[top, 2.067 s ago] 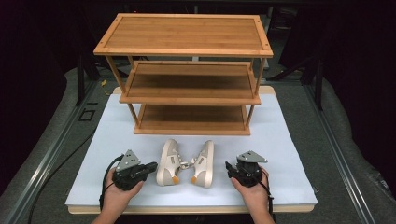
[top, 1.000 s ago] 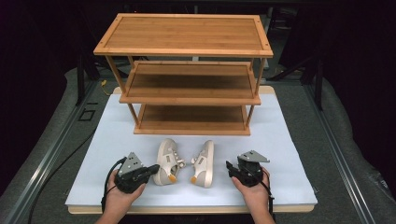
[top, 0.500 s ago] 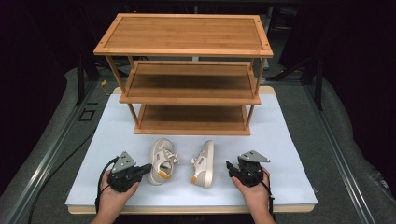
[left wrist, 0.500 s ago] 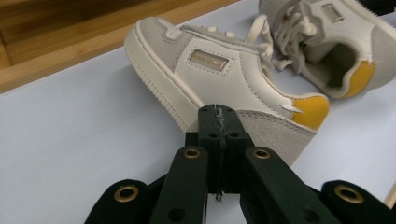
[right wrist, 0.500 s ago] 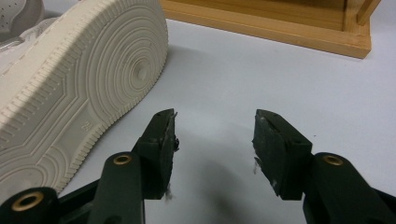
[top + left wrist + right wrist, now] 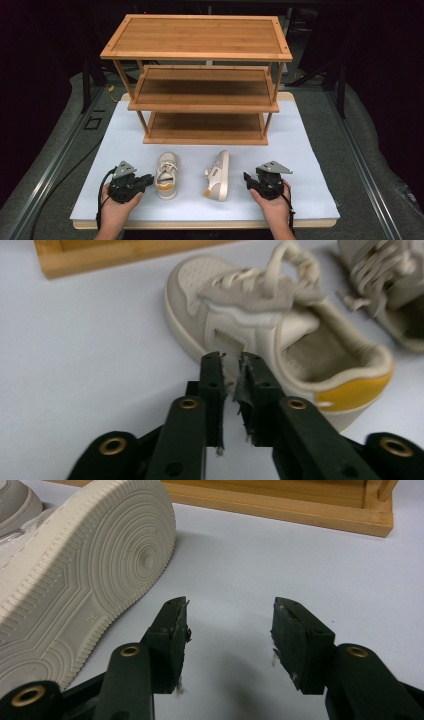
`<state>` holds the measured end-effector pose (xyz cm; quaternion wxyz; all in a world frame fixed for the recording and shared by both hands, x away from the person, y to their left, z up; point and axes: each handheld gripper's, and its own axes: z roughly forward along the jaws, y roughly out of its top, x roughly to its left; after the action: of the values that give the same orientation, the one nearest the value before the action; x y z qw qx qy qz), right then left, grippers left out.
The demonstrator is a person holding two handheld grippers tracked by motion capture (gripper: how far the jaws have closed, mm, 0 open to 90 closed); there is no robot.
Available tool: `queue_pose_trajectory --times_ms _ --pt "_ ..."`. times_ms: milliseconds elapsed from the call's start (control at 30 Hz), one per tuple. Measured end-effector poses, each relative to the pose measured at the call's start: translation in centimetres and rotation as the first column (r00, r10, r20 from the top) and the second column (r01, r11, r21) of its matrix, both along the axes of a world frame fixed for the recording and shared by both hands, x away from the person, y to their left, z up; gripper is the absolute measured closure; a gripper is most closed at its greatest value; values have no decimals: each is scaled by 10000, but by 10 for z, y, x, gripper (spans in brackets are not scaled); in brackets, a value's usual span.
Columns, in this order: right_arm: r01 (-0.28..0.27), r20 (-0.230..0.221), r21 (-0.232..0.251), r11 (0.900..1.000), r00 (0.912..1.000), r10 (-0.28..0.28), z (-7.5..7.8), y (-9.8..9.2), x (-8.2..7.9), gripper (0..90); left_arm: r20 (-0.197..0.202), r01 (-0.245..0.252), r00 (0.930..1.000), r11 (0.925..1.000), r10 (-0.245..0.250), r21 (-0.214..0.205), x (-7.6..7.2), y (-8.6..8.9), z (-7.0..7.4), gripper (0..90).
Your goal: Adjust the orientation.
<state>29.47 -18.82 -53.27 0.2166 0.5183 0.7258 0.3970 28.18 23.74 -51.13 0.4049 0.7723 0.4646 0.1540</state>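
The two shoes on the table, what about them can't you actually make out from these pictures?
- Left shoe, left gripper view: whether the nearly closed jaws of the left hand-held gripper pinch its side wall; they cover that spot.
- Right shoe, right gripper view: its upper, lying on its side with the sole facing the camera and cut by the left edge.
- High view: any printing on either shoe, too small.

Shoe rack [image 6: 200, 45]: wood, smooth satin finish, visible grain. Desk [image 6: 310, 150] beneath it: matt pale-blue sheet. Upright sneaker [image 6: 280, 335]: smooth cream leather-look, cloth laces. Tipped sneaker [image 6: 85, 575]: ribbed rubber sole. Tongs' pads [image 6: 172, 635]: black, frayed.
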Motion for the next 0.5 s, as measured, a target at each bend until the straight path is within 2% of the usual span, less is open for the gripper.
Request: queue_pose_trajectory --times_ms 167,300,500 --pt "14 -26 63 10000 10000 -14 0 -1 0 481 258 -189 9995 9990 200 -405 -3 -2 5 682" --pt "11 6 78 10000 10000 -11 0 -1 0 481 393 -227 9989 9934 272 -1123 -3 -2 10 572" --pt "75 -8 138 9999 10000 -74 0 0 0 481 231 -15 9997 9986 27 -537 3 -16 3 519"
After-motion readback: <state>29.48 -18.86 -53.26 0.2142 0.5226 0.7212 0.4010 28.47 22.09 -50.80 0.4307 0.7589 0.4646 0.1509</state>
